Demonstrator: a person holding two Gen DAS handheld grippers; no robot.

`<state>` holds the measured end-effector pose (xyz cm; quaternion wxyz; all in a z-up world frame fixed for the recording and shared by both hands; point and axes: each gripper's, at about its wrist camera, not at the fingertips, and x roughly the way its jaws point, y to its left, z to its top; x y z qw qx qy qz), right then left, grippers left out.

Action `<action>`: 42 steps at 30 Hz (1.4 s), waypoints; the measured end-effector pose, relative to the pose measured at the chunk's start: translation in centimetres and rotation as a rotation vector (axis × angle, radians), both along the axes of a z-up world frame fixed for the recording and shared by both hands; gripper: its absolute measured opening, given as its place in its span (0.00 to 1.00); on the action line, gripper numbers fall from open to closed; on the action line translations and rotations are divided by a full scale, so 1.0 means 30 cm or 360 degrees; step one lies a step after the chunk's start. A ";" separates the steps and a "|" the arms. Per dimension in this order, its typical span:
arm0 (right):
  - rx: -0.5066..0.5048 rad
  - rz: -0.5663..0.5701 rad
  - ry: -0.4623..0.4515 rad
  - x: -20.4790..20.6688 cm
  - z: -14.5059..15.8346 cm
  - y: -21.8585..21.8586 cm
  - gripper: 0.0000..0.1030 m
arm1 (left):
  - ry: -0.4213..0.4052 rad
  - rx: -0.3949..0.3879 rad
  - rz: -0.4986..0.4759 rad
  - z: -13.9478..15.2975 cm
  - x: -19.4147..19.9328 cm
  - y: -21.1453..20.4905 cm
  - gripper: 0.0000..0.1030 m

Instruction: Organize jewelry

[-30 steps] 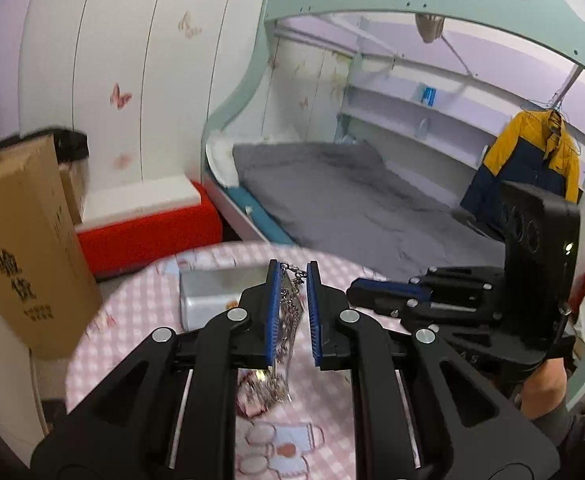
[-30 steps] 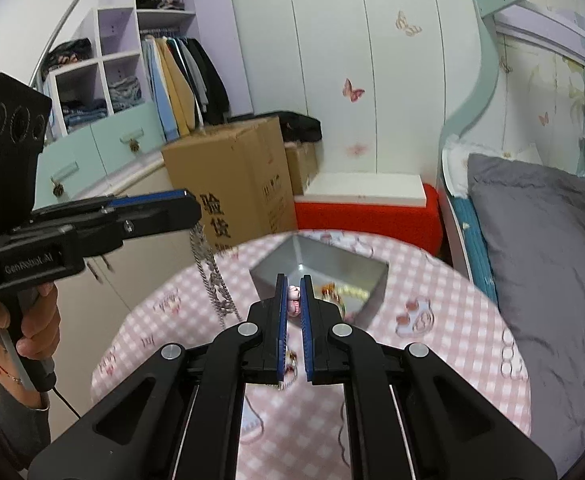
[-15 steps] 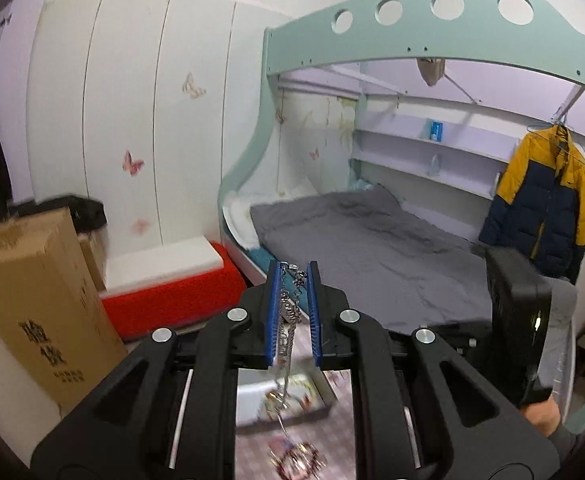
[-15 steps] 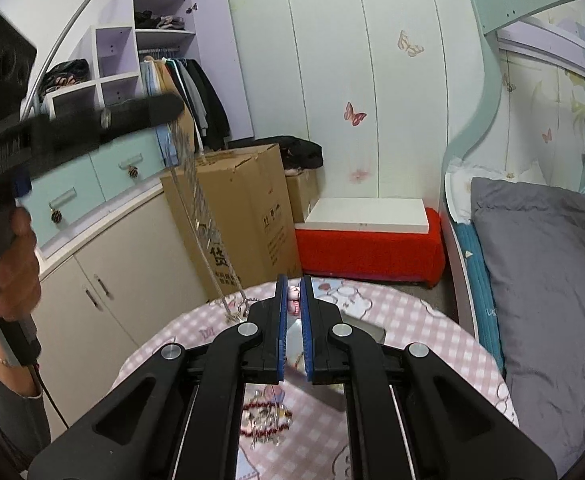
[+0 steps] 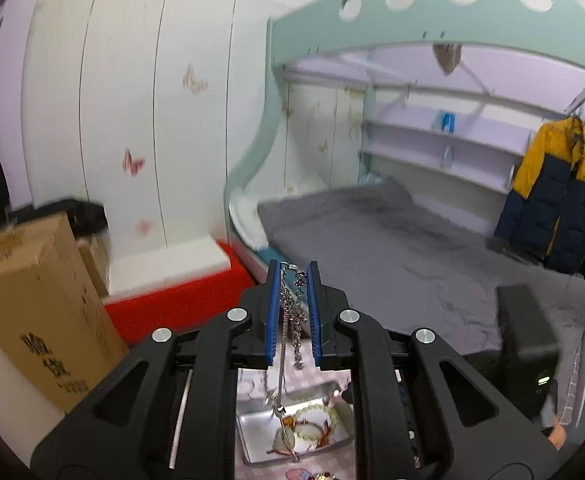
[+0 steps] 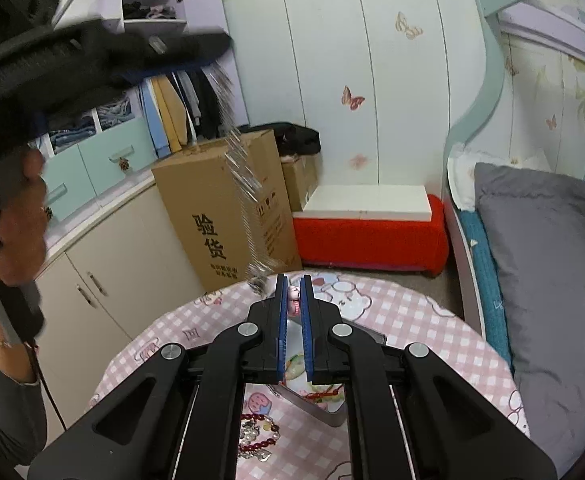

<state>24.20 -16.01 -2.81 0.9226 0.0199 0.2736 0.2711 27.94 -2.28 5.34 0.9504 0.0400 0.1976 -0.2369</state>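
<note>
My left gripper [image 5: 293,276] is shut on a silver chain [image 5: 290,312], which hangs from the blue pads down over a metal tray [image 5: 252,440]. The tray holds a green bead bracelet [image 5: 324,412] and red-corded pieces. In the right wrist view the same chain [image 6: 244,200] swings, blurred, above the table's far left edge. My right gripper [image 6: 293,284] is shut on a small pink charm [image 6: 293,300] above the tray [image 6: 324,414]. A pile of red beads and silver pieces [image 6: 256,436] lies on the pink checked tablecloth [image 6: 412,320] below my right fingers.
A cardboard box [image 6: 220,216] and cream cabinets [image 6: 104,280] stand left of the round table. A red bench [image 6: 368,232] and a grey bed [image 6: 552,260] lie beyond. A person's hand [image 6: 16,220] grips the left gripper's handle.
The left gripper has risen with the chain, whose lower end left the tablecloth and now dangles over the tray. The right gripper has drawn back from the tray, still shut on the pink charm.
</note>
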 end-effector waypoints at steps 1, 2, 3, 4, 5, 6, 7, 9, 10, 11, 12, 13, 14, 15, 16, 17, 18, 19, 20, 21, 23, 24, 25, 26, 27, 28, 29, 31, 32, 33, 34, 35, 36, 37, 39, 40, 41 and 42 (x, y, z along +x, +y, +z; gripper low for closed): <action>-0.0002 0.0002 0.0020 0.006 -0.019 0.002 0.05 | 0.0048 0.0014 0.0001 -0.042 0.022 -0.004 0.13; -0.0004 0.0005 0.0036 0.011 -0.031 0.003 0.05 | 0.0099 0.0024 0.0001 -0.086 0.042 -0.008 0.13; -0.0006 0.0006 0.0056 0.015 -0.048 0.006 0.05 | 0.0143 0.0033 0.0003 -0.125 0.057 -0.010 0.13; -0.0008 0.0007 0.0069 0.017 -0.058 0.009 0.05 | 0.0171 0.0042 -0.0001 -0.151 0.065 -0.014 0.13; -0.0011 0.0012 0.0088 0.021 -0.075 0.013 0.05 | 0.0214 0.0055 -0.0003 -0.193 0.075 -0.016 0.13; -0.0014 0.0017 0.0108 0.022 -0.094 0.017 0.05 | 0.0241 0.0063 0.0000 -0.220 0.080 -0.018 0.13; -0.0017 0.0018 0.0122 0.022 -0.105 0.020 0.05 | 0.0293 0.0075 -0.0005 -0.263 0.091 -0.017 0.13; -0.0028 0.0025 0.0163 0.025 -0.141 0.030 0.05 | 0.0357 0.0086 0.0001 -0.321 0.103 -0.012 0.13; -0.0035 0.0026 0.0179 0.025 -0.154 0.036 0.05 | 0.0399 0.0093 -0.0006 -0.356 0.109 -0.010 0.13; -0.0043 0.0026 0.0200 0.027 -0.172 0.040 0.05 | 0.0430 0.0103 0.0001 -0.384 0.113 -0.007 0.13; -0.0051 0.0025 0.0223 0.029 -0.191 0.043 0.05 | 0.0468 0.0113 0.0001 -0.418 0.117 -0.004 0.13; -0.0056 0.0025 0.0241 0.035 -0.204 0.044 0.05 | 0.0495 0.0114 -0.0004 -0.436 0.120 0.000 0.13; -0.0062 0.0025 0.0259 0.035 -0.218 0.048 0.05 | 0.0532 0.0118 -0.0004 -0.461 0.123 0.003 0.13; -0.0070 0.0024 0.0275 0.035 -0.233 0.053 0.05 | 0.0569 0.0119 -0.0003 -0.485 0.126 0.008 0.13; -0.0075 0.0024 0.0287 0.037 -0.241 0.055 0.05 | 0.0601 0.0117 -0.0012 -0.506 0.126 0.012 0.13; -0.0081 0.0024 0.0303 0.039 -0.251 0.059 0.05 | 0.0628 0.0116 -0.0017 -0.521 0.127 0.013 0.14; -0.0085 0.0023 0.0312 0.044 -0.257 0.061 0.06 | 0.0646 0.0113 -0.0013 -0.533 0.128 0.018 0.14; -0.0091 0.0018 0.0321 0.046 -0.263 0.063 0.07 | 0.0674 0.0103 -0.0009 -0.546 0.128 0.026 0.14; -0.0092 0.0015 0.0327 0.045 -0.267 0.064 0.08 | 0.0691 0.0090 -0.0005 -0.553 0.123 0.031 0.14; -0.0094 0.0014 0.0335 0.043 -0.268 0.066 0.08 | 0.0696 0.0082 0.0002 -0.557 0.120 0.038 0.14; -0.0097 0.0010 0.0340 0.040 -0.271 0.067 0.08 | 0.0709 0.0079 0.0005 -0.559 0.109 0.045 0.14; -0.0097 0.0004 0.0341 0.034 -0.267 0.066 0.08 | 0.0720 0.0082 0.0005 -0.560 0.102 0.049 0.14; -0.0095 0.0002 0.0337 0.027 -0.265 0.063 0.08 | 0.0725 0.0085 0.0006 -0.560 0.098 0.051 0.16; -0.0094 -0.0002 0.0330 0.018 -0.259 0.062 0.09 | 0.0724 0.0084 0.0011 -0.557 0.090 0.053 0.19; -0.0093 -0.0007 0.0319 0.003 -0.246 0.060 0.09 | 0.0719 0.0079 0.0015 -0.554 0.081 0.059 0.23; -0.0095 -0.0010 0.0307 -0.001 -0.238 0.063 0.12 | 0.0712 0.0077 0.0018 -0.548 0.066 0.063 0.42; -0.0099 -0.0013 0.0288 -0.016 -0.225 0.062 0.15 | 0.0692 0.0071 0.0027 -0.540 0.047 0.067 0.60; -0.0106 -0.0021 0.0255 -0.035 -0.205 0.056 0.17 | 0.0654 0.0056 0.0039 -0.525 0.021 0.076 0.60; -0.0107 -0.0022 0.0240 -0.053 -0.194 0.055 0.18 | 0.0648 0.0059 0.0039 -0.519 0.003 0.080 0.60; -0.0109 -0.0021 0.0231 -0.067 -0.189 0.054 0.18 | 0.0636 0.0067 0.0048 -0.515 -0.009 0.080 0.60; -0.0113 -0.0019 0.0221 -0.084 -0.183 0.053 0.18 | 0.0613 0.0086 0.0072 -0.510 -0.030 0.084 0.60; -0.0119 -0.0015 0.0214 -0.102 -0.179 0.053 0.18 | 0.0599 0.0095 0.0085 -0.506 -0.049 0.089 0.60; -0.0126 -0.0011 0.0209 -0.123 -0.177 0.054 0.18 | 0.0596 0.0089 0.0090 -0.502 -0.060 0.094 0.60; -0.0130 -0.0010 0.0208 -0.134 -0.180 0.053 0.18 | 0.0595 0.0067 0.0105 -0.501 -0.082 0.108 0.60; -0.0144 -0.0001 0.0221 -0.166 -0.192 0.057 0.18 | 0.0592 0.0065 0.0138 -0.504 -0.108 0.126 0.60; -0.0151 0.0002 0.0234 -0.171 -0.204 0.060 0.18 | 0.0588 0.0074 0.0158 -0.511 -0.128 0.137 0.60; -0.0156 0.0007 0.0251 -0.183 -0.216 0.064 0.19 | 0.0590 0.0073 0.0169 -0.517 -0.142 0.143 0.60; -0.0163 0.0015 0.0269 -0.190 -0.231 0.069 0.19 | 0.0604 0.0059 0.0184 -0.528 -0.160 0.157 0.60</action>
